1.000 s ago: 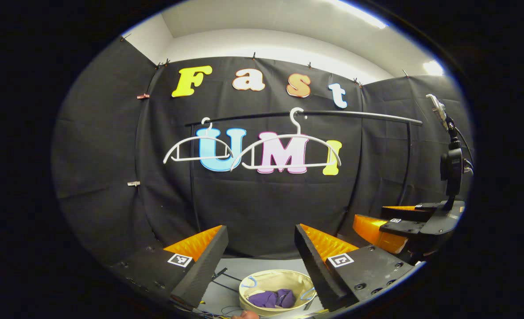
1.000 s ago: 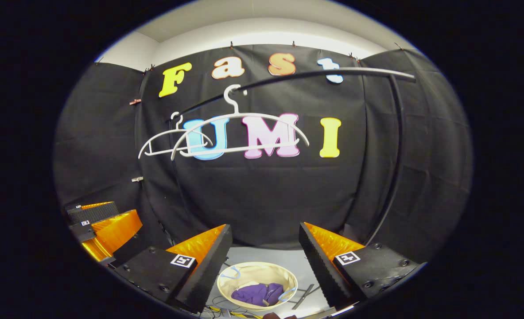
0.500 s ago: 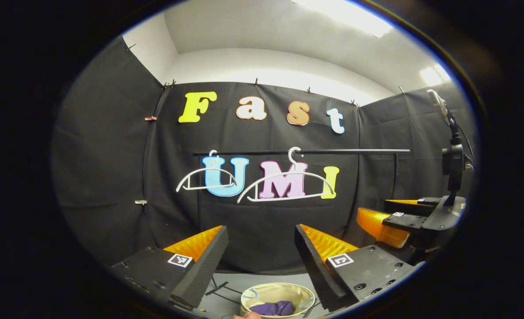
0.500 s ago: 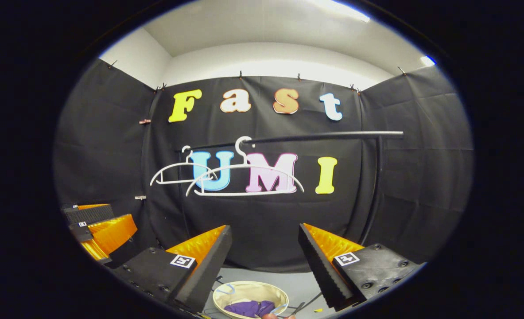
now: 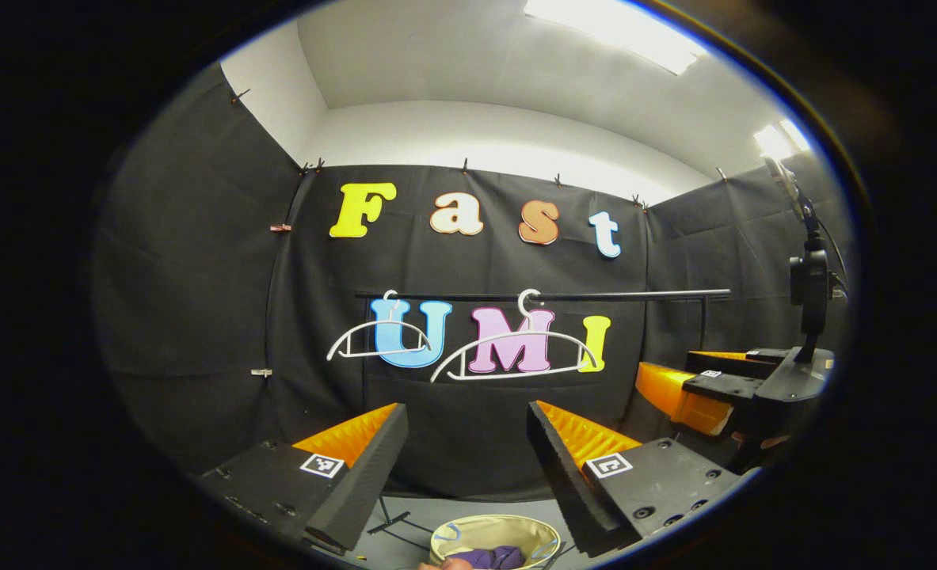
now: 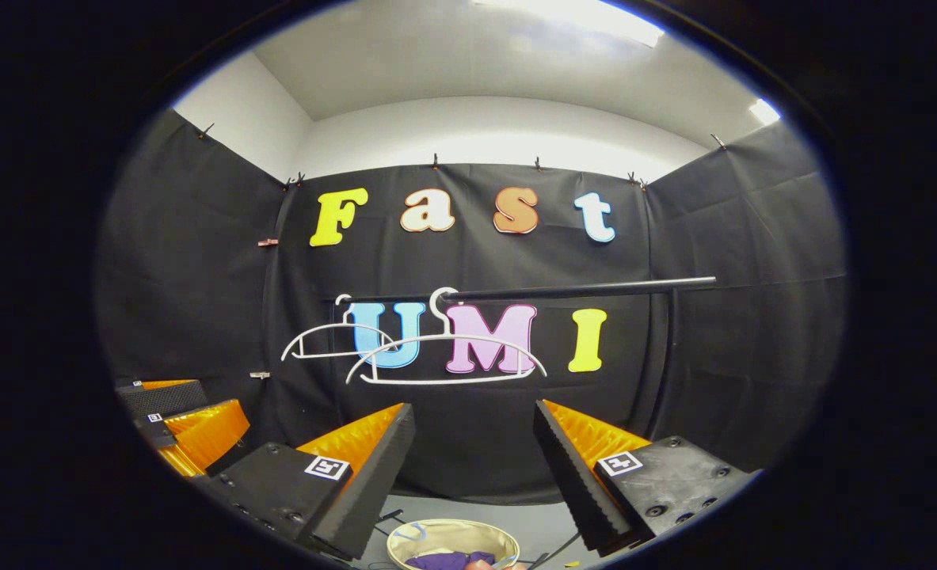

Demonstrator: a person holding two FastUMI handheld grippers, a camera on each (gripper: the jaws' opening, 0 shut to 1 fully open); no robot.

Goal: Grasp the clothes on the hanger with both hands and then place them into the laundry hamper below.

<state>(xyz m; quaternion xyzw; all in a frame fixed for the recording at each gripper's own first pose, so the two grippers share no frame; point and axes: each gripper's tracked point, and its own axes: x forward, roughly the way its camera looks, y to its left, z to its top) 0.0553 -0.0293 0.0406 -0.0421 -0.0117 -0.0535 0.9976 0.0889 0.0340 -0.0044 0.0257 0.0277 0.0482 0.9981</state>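
Two bare white hangers (image 5: 513,352) (image 5: 377,340) hang on the black rail (image 5: 595,295). They appear again in the right gripper view (image 6: 446,360) (image 6: 333,340). Far below, a round cream laundry hamper (image 5: 493,527) holds purple clothes (image 5: 500,557); the hamper (image 6: 444,529) and clothes (image 6: 440,561) sit at the bottom edge of the right gripper view. My left gripper (image 5: 468,443) is open and holds nothing, well above the hamper. My right gripper (image 6: 474,443) is open and holds nothing too. Each shows beside the other: right gripper (image 5: 698,388), left gripper (image 6: 187,419).
The rail's upright post (image 6: 666,372) stands at the right against the black cloth wall. A black mast (image 5: 810,293) rises from the right gripper. Thin cables and a stand foot (image 5: 389,522) lie on the grey floor beside the hamper.
Both grippers have pulled back from the rail and tipped up. The hangers look smaller and lower, and the hamper has slid to the bottom edge. Both stay open.
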